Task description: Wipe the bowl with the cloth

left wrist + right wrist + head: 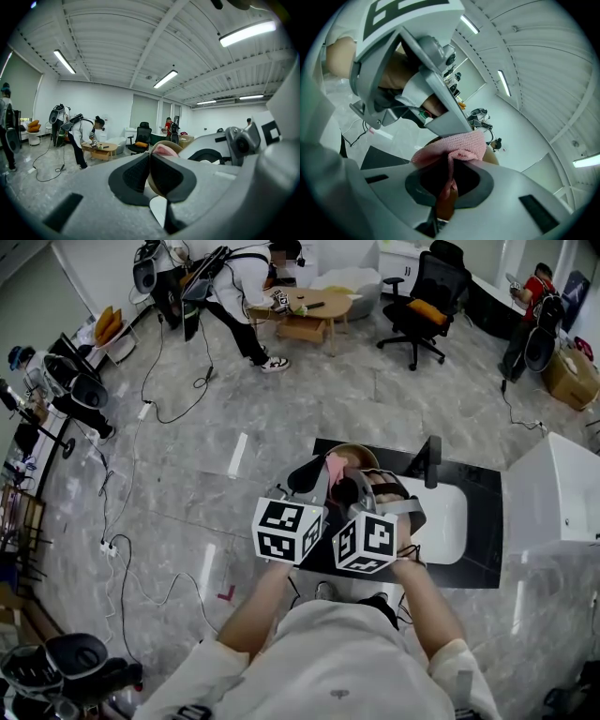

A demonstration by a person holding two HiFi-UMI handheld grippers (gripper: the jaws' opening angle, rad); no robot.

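Note:
In the head view I hold a tan bowl in the air over the black table. My left gripper is shut on the bowl's rim; in the left gripper view the tan bowl wall sits pinched between the dark pads. A pink cloth lies inside the bowl. My right gripper is shut on it: the right gripper view shows the knitted pink cloth bunched above and between its jaws, pressed against the bowl. The two grippers are close together.
A white basin is set in the black table, with a black upright fitting at its far edge. A white cabinet stands to the right. Cables trail over the floor; people, a low table and an office chair are further off.

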